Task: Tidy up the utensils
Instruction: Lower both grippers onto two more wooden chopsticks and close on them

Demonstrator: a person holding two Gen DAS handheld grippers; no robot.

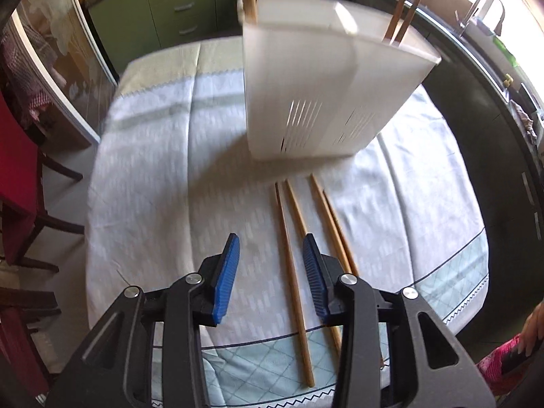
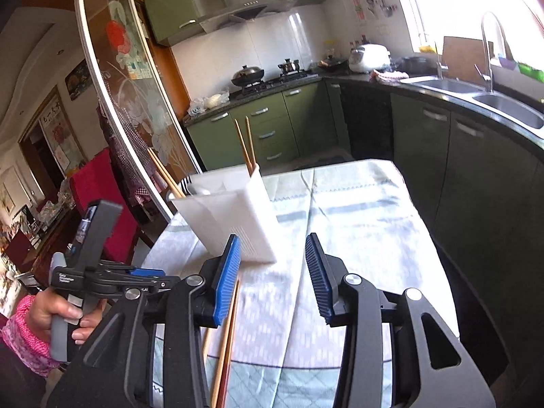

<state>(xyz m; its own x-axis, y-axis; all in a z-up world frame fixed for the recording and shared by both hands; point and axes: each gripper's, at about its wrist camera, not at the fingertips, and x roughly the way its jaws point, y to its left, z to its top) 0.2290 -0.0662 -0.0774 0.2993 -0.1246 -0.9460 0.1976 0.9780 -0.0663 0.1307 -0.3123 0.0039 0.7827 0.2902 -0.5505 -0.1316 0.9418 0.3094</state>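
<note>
Green kitchen cabinets (image 2: 272, 125), a steel range hood (image 2: 244, 3) and a double sink (image 2: 476, 91) under a bright window ring the room; a glass sliding door (image 2: 125, 95) with flower patterns stands to the left. Nearer, the counter (image 1: 153, 156) carries a pale cloth with a zigzag-edged border. On it stands a white slotted utensil holder (image 1: 326, 91), upright, with pairs of wooden chopsticks (image 2: 246, 146) sticking up from its compartments and what look like fork tines at its far-left corner in the right wrist view. In front of the holder four loose chopsticks (image 1: 292, 265) lie flat on the cloth, roughly side by side, pointing toward the holder but apart from it.

Writing: a small white label on the body of the left tool is too blurred to read; wall posters in the room beyond carry characters too small to make out.

The left tongs (image 1: 271, 243) tilt steeply down over the cloth, blue pads spread, nothing pinched; one chopstick runs through the gap between them on the cloth below. The right tongs (image 2: 272, 243) aim more level toward the holder, pads likewise spread and empty. The left hand (image 2: 57, 309), in a pink patterned sleeve, wraps its tool's grey handle
</note>
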